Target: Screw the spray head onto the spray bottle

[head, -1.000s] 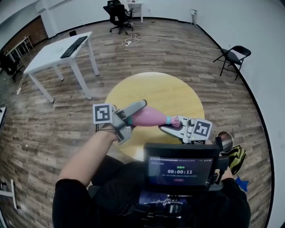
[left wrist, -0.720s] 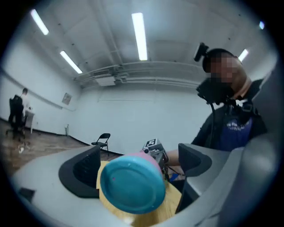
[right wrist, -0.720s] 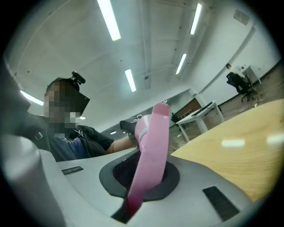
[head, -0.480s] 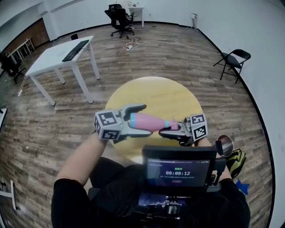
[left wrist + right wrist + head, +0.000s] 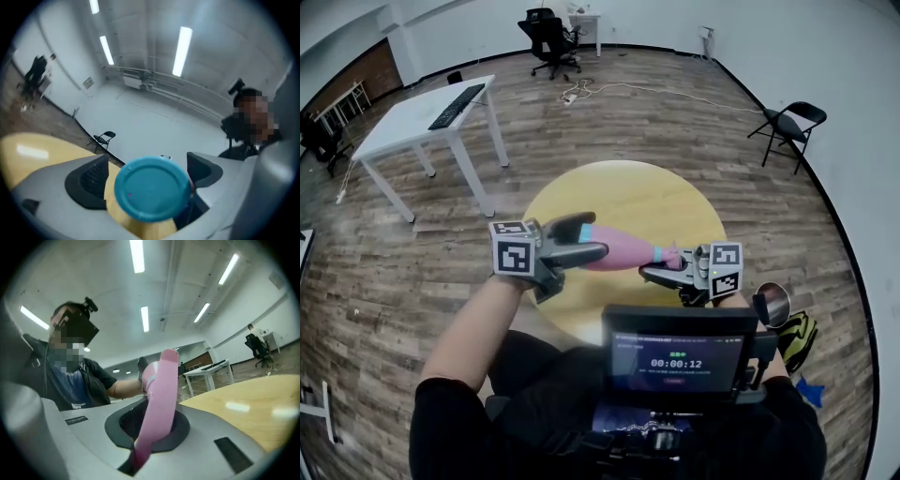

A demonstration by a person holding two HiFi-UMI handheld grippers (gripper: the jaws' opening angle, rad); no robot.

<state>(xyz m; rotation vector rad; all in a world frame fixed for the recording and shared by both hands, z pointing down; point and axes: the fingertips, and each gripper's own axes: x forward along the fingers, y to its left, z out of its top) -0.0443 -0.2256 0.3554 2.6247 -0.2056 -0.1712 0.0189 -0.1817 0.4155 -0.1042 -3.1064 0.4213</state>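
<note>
Pink plastic spray bottle with a round teal base [image 5: 619, 248]: held level in the air, over the near edge of the round yellow table [image 5: 628, 192]. Base end toward the table's left side, clamped between the grey jaws of the left gripper [image 5: 584, 240], one jaw on each side of the bottle. Pink plastic spray head [image 5: 671, 255] at the bottle's neck, toward the table's right side, just past a teal collar. Pinched by the right gripper [image 5: 660, 270], jaws closed on the head's long pink part. How far screwed on: cannot tell. Nearer than the table, a black screen showing a timer [image 5: 680, 349]. Beyond the table to its left, a white desk [image 5: 403, 122] bearing a black keyboard [image 5: 455, 98]. Off to the table's right, a black folding chair [image 5: 789, 118].
</note>
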